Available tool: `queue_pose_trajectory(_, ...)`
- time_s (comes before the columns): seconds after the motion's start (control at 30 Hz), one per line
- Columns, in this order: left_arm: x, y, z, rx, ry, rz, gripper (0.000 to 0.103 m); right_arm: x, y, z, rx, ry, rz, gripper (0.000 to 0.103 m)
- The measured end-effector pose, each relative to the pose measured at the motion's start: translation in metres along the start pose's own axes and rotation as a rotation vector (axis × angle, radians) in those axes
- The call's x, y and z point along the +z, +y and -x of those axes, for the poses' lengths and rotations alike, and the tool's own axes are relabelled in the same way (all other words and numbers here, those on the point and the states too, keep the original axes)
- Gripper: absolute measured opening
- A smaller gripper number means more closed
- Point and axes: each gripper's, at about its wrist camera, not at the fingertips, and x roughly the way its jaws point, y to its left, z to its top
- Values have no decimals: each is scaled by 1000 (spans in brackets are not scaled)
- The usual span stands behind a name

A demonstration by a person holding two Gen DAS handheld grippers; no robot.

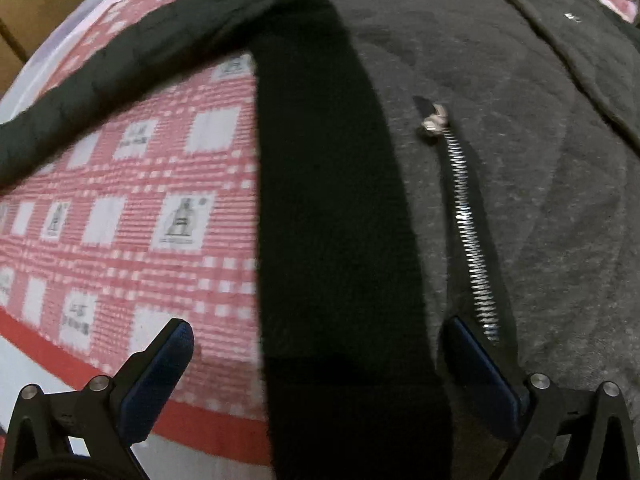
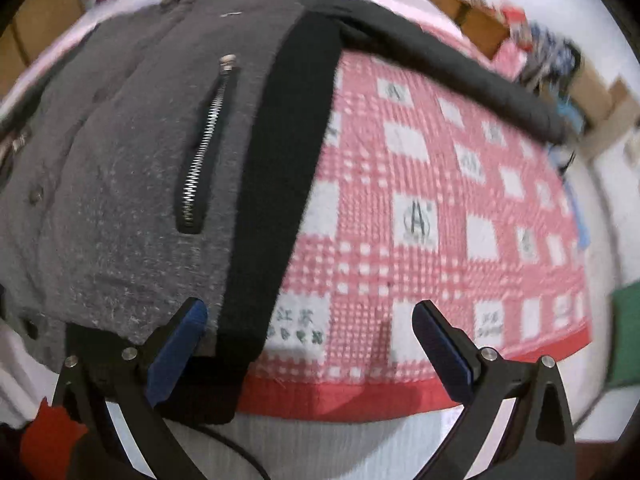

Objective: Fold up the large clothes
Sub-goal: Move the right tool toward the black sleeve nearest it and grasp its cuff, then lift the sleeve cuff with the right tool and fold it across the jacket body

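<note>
A grey jacket (image 1: pixel 500 80) with black side panels (image 1: pixel 332 184) and a silver pocket zipper (image 1: pixel 468 220) lies flat on a red-and-white checked blanket (image 1: pixel 140 200). Its black sleeve (image 1: pixel 132 68) stretches out to the left. My left gripper (image 1: pixel 316 344) is open and empty, its jaws straddling the black panel near the hem. In the right wrist view the same jacket (image 2: pixel 120 168), zipper (image 2: pixel 204 144), panel (image 2: pixel 284 152) and other sleeve (image 2: pixel 460 72) show. My right gripper (image 2: pixel 310 332) is open and empty over the hem corner and blanket (image 2: pixel 440 208).
The blanket's red border (image 2: pixel 360 396) and the white bed edge (image 2: pixel 340 448) lie close below the right gripper. Cardboard boxes and clutter (image 2: pixel 560 64) stand beyond the bed at the far right. A wooden cabinet (image 1: pixel 32 8) is at the far left.
</note>
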Motion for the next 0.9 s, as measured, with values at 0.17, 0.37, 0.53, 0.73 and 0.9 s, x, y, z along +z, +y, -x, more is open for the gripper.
queue_pose_trajectory(0.17,8,0,12,17,3,6,103,7,4,16,-42,-4,68,103)
queue_pose_trajectory(0.37,46,-32,26,-16,-70,-13,103,58,15,21,-21,-82,52,103)
queue_pose_trajectory(0.53,102,-66,11,-52,-112,-1,103,143,27,-6,-35,-129,57,103)
queue_pose_trajectory(0.73,169,-90,-27,-32,-115,20,103,221,28,-54,-91,-127,66,103)
queue_pose_trajectory(0.9,178,-97,-63,9,-26,9,103,226,11,-102,-14,-51,10,103)
